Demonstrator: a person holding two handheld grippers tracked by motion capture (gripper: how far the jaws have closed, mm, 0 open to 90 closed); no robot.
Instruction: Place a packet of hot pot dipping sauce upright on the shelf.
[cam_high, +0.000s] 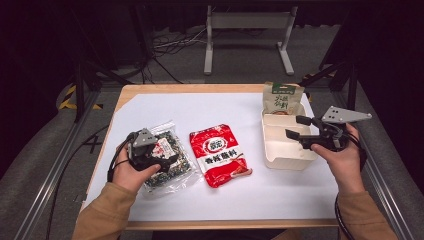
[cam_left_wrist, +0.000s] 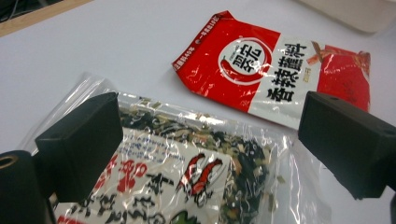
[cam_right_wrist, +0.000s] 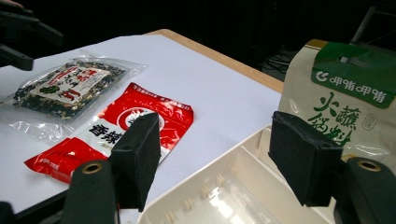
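jaws wide apart on the left gripper (cam_left_wrist: 205, 154), hovering right over the clear packet of dried greens (cam_left_wrist: 187, 177), nothing pinched between them. from above, that packet (cam_high: 167, 160) lies flat on the white tabletop (cam_high: 225, 195) at about 9 o'clock from the centre, with the left hand (cam_high: 132, 170) and its gripper (cam_high: 162, 159) over its near-left part. just beside it, toward 3 o'clock, lies the red and white sauce packet (cam_high: 220, 155), flat and a little skewed; the two packets sit close, whether their edges touch i cannot tell.

over on the right side, the right gripper (cam_high: 295, 127) also has its jaws spread wide, empty, held above the cream tray (cam_high: 287, 160) at roughly 3 o'clock on the tabletop. along that gripper, the tray's open compartment (cam_right_wrist: 224, 196) sits right below the jaws. at the tray's far end, around 1 o'clock, the beige pouch with the green label (cam_high: 282, 97) stands upright; seen from the right gripper, the pouch (cam_right_wrist: 345, 98) rises behind the right-hand jaw. the right hand (cam_high: 342, 155) holds its gripper level, pointing toward 9 o'clock.
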